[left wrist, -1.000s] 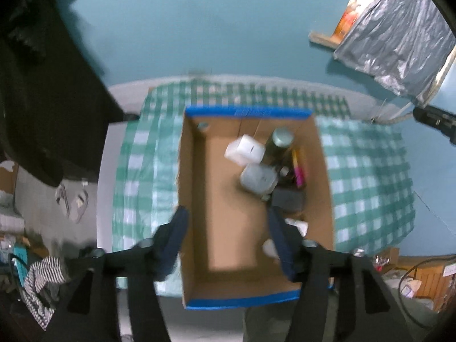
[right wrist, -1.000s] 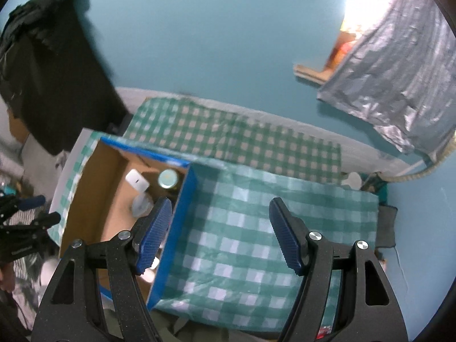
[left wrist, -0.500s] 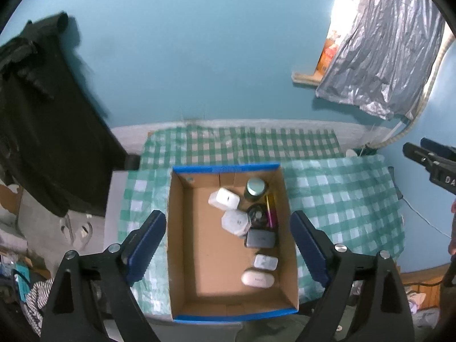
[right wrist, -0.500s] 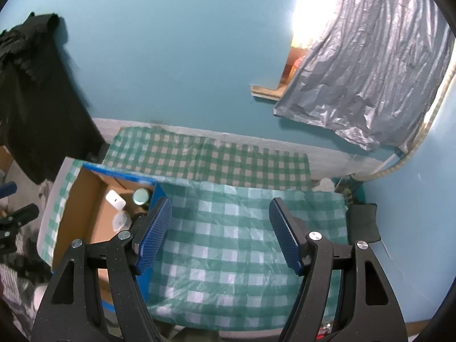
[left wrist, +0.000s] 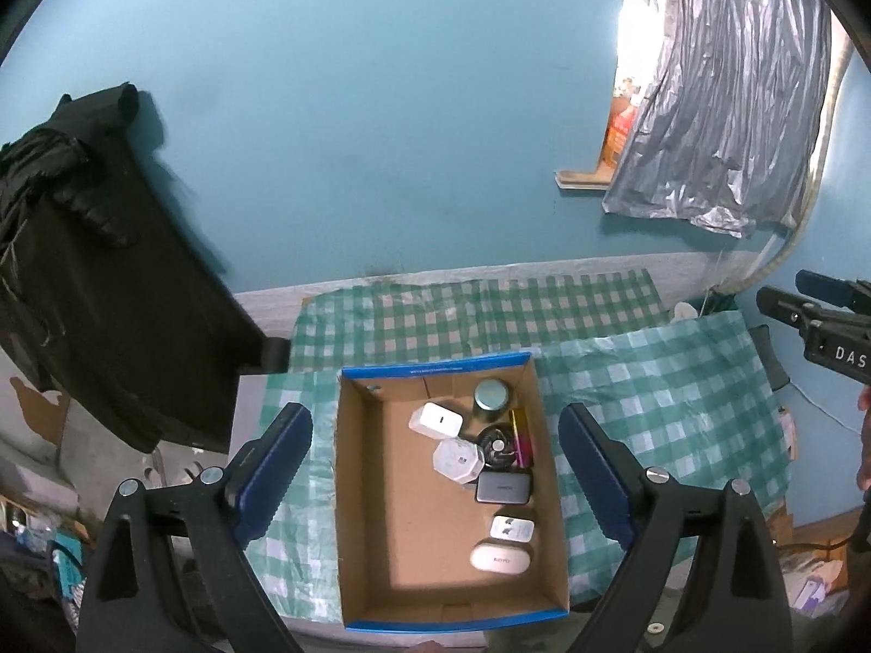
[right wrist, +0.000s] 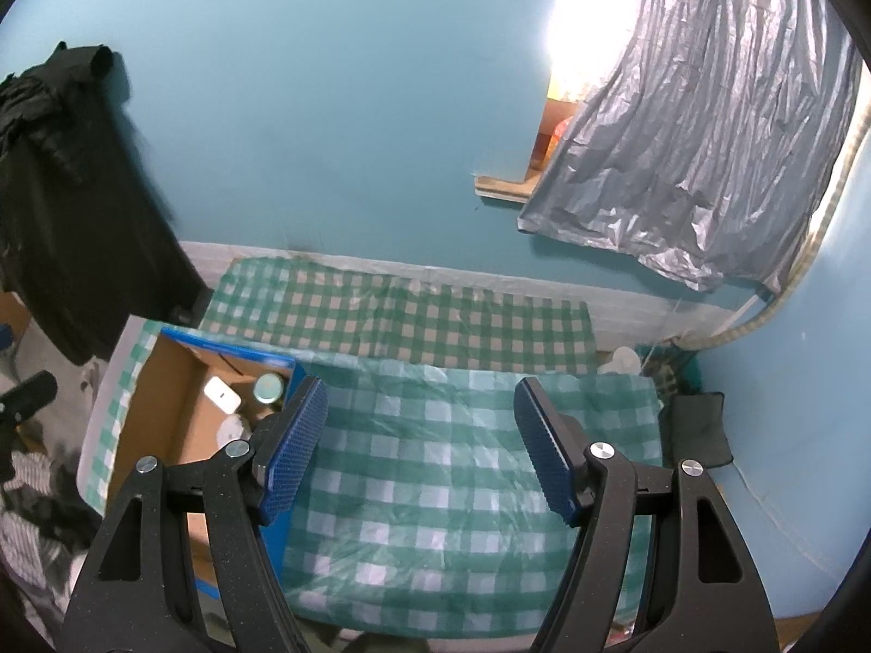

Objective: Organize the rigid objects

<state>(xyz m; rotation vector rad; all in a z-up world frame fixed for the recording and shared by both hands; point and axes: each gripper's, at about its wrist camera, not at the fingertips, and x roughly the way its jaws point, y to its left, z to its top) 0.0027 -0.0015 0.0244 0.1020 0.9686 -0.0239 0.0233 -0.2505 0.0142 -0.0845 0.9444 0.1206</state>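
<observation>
Surface (left wrist: 680,381): covered by a green-and-white checked cloth, filling the lower half of both views, set against a teal wall.

Cardboard box (left wrist: 359,490): open-topped, blue-edged, standing on the cloth at lower centre of the left wrist view; at the lower left of the right wrist view (right wrist: 163,397). All contents sit along its right side; the left half of the floor is bare cardboard.

Contents, far end to near end:
- Round tin (left wrist: 492,396), greenish lid, upright in the far right corner; also seen in the right wrist view (right wrist: 268,387).
- White charger block (left wrist: 437,420), just left of the tin; (right wrist: 222,394) in the right wrist view.
- Pink and yellow pens (left wrist: 521,438), lying along the right wall.
- Small black fan (left wrist: 496,445), touching the pens' left side.
- White faceted container (left wrist: 458,460), just beside the fan.
- Dark power bank (left wrist: 503,488), flat, below the fan.
- Small white case (left wrist: 511,529), below the power bank.
- White oval case (left wrist: 500,558), nearest the front wall.

Left gripper (left wrist: 435,468): fingers wide apart, holding nothing, hovering above the box and framing it on both sides.

Right gripper (right wrist: 422,446): fingers apart, holding nothing, over bare cloth to the right of the box.
</observation>
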